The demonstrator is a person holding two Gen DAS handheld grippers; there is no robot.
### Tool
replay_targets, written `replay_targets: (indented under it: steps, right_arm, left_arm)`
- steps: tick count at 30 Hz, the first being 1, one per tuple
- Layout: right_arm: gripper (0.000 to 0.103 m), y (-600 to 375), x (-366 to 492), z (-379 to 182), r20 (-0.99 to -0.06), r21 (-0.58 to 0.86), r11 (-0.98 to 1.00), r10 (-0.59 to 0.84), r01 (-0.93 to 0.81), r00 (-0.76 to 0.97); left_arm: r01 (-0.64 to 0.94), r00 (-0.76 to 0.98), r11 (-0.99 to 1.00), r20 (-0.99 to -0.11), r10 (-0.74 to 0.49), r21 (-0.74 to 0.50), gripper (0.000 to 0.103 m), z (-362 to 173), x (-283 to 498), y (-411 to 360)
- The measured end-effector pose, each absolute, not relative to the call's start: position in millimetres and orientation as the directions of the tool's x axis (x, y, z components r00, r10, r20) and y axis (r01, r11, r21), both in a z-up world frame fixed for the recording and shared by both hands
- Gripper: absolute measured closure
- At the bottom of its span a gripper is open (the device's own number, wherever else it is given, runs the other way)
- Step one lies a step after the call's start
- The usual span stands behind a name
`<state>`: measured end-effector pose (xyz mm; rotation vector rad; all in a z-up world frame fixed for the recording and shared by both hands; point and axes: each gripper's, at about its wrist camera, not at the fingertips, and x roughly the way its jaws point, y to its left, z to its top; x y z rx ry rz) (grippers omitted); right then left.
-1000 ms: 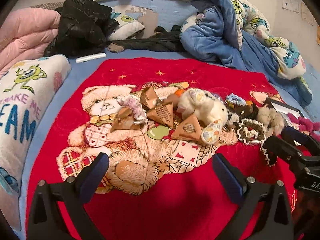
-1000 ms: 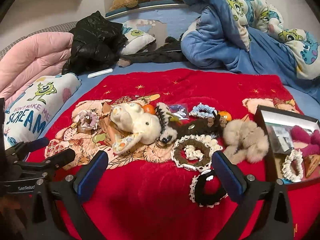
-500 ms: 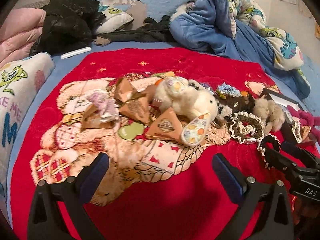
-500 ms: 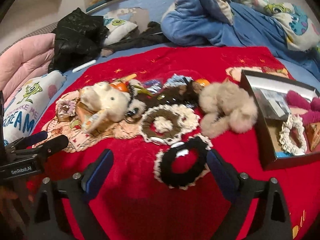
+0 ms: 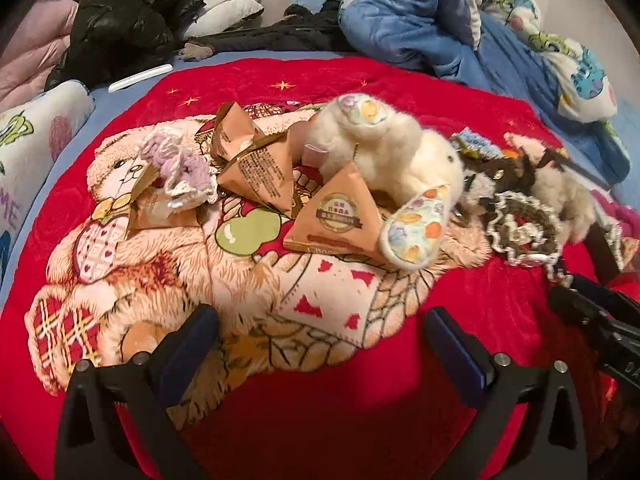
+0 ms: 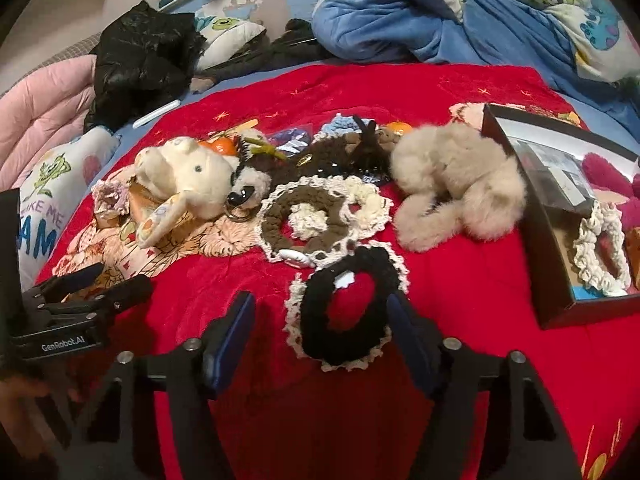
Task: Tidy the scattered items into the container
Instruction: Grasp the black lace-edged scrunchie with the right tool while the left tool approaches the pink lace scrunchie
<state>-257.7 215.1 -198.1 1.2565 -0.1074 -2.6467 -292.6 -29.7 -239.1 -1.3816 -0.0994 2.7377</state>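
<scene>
Most of the clutter is still loose on the red plush bear-print blanket point(image 5: 320, 420) spread over the bed, so the tidying looks barely begun. Inside the dark open box point(image 6: 548, 304) at the right edge lie a cream crocheted scrunchie point(image 6: 600, 256), something magenta and fluffy, and a clear packet; how much else is in there cannot be told. Left outside are the black crocheted scrunchie with cream trim point(image 6: 348, 308), a brown-and-cream crocheted scrunchie point(image 6: 316, 216), a beige fluffy plush point(image 6: 456, 184), a cream plush rabbit with patterned ears point(image 5: 384, 156), a lilac knitted scrunchie point(image 5: 180, 168), and several tan pyramid-shaped paper packets point(image 5: 336, 216). The right hand-held gripper point(image 6: 320, 320) straddles the black scrunchie, its jaws closing around it; the right pad seems at the trim, the left clearly short, so no firm grasp yet. The left hand-held gripper point(image 5: 320, 332) hangs released and empty over bare blanket, just short of the packets.
</scene>
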Motion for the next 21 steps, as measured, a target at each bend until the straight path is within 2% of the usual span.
replay_targets:
  steps: [5,7,16,21]
  right_arm:
    - [0.050,220.9,-263.2,-199.1,-0.764,0.161,-0.980,-0.200,0.118,-0.613]
    - [0.059,223.1,-263.1,-199.7,-0.764,0.161,-0.981,-0.191,0.105,-0.616]
    - [0.060,224.3,-262.5,-199.8,-0.762,0.172,-0.980,-0.198,0.103,-0.616]
    - [0.071,224.1,-262.8,-202.2,-0.764,0.160,-0.983,-0.183,0.094,-0.618]
  left_arm:
    - [-0.026,-0.584,-0.998,-0.810,0.061,-0.057,0.000,-244.9,-304.5,-27.0]
    - [-0.031,-0.590,-0.998,-0.805,0.064,-0.056,0.000,-245.2,-302.8,-26.7]
    - [-0.039,-0.595,-0.997,-0.799,0.081,-0.073,0.000,-240.8,-292.6,-33.1]
    - [0.005,-0.602,-0.999,-0.798,0.025,-0.036,0.000,-236.9,-279.6,-38.6]
